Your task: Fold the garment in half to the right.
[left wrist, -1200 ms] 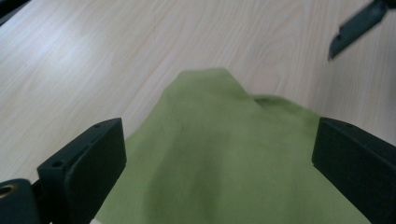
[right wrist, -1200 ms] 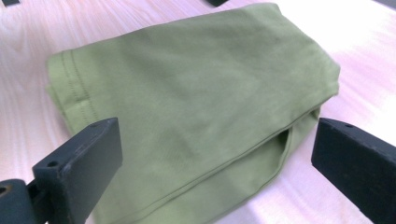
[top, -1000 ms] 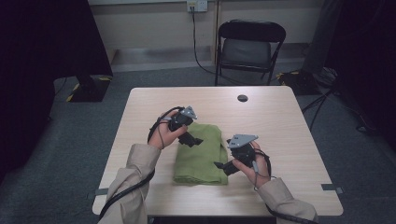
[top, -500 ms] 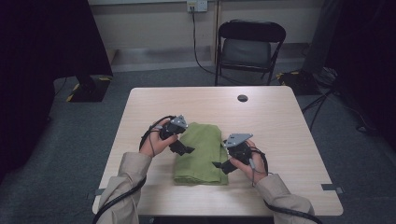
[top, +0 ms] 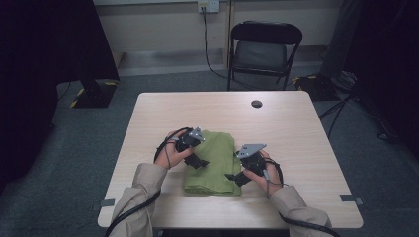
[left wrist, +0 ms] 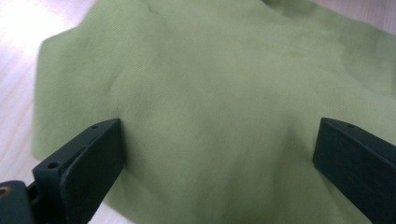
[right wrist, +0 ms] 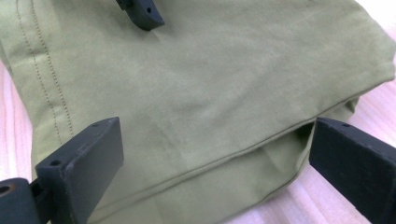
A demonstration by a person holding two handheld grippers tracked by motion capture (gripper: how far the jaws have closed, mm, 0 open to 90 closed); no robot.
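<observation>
**Observer A:** What lay on the table (top: 306, 148)?

**Observer B:** A folded green cloth (top: 212, 163), a matte woven fabric folded into a rough rectangle of several layers. It rested on the near half of the pale wood-grain tabletop, between the person's two hands. In the right gripper view a double row of stitching ran along one hem, and the stacked layers showed as ridges along the near edge.

**Observer A:** State of the left gripper (top: 197, 160)?

**Observer B:** Its two flat black jaws were spread wide. In the left gripper view they stood over the cloth's left part with smooth, faintly creased fabric between them. They pinched nothing.

**Observer A:** And the right gripper (top: 236, 178)?

**Observer B:** Also spread wide, gripping nothing. It sat at the cloth's right near corner, one jaw over the fabric and the other over bare tabletop just beside the folded edge. A grey three-cornered plate (top: 251, 149) topped the body.

**Observer A:** Anything else on the surface?

**Observer B:** A small dark round disc (top: 256, 103) near the far edge, well apart from the cloth. A black folding chair (top: 266, 49) stood beyond the table.
</observation>
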